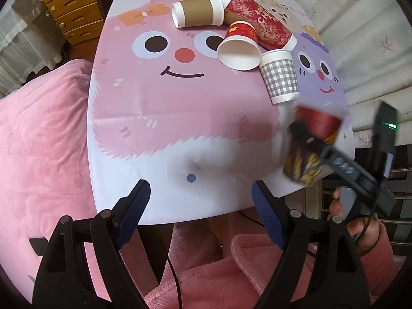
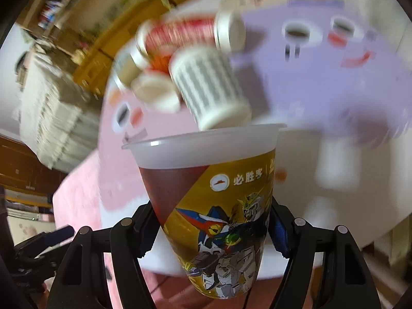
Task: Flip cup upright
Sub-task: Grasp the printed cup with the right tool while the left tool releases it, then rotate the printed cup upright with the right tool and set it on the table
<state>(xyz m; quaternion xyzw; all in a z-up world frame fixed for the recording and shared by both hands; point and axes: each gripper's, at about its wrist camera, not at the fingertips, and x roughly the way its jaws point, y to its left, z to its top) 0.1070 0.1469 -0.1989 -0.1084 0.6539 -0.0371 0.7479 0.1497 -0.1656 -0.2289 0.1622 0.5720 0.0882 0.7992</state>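
Left wrist view: the left gripper (image 1: 200,195) hovered at the near edge of the table (image 1: 164,134), its two blue-padded jaws spread wide with nothing between them. Five cups were visible in all. Four lay clustered at the 12 to 1 o'clock part of the tabletop: one brown-sleeved cup (image 1: 197,14) on its side; one long red patterned cup (image 1: 260,20) on its side, touching the brown one; one small red cup (image 1: 240,47) tipped with its white mouth toward the camera; and one grey-checked cup (image 1: 280,77) lying just beside the small red cup. The fifth, the printed plastic cup (image 1: 312,144), was at 3 o'clock, blurred, clamped in the right gripper (image 1: 311,141) above the table's right edge.

Right wrist view: the right gripper (image 2: 211,221) had its jaws closed narrowly on the lower body of the printed plastic cup (image 2: 213,206), one finger on each side. The cup stood nearly upright between them, slightly tilted, rim uppermost and base toward the camera. The four-cup cluster appeared blurred at 12 o'clock beyond the rim. A pink cartoon-face tablecloth (image 1: 144,97) covered the table.
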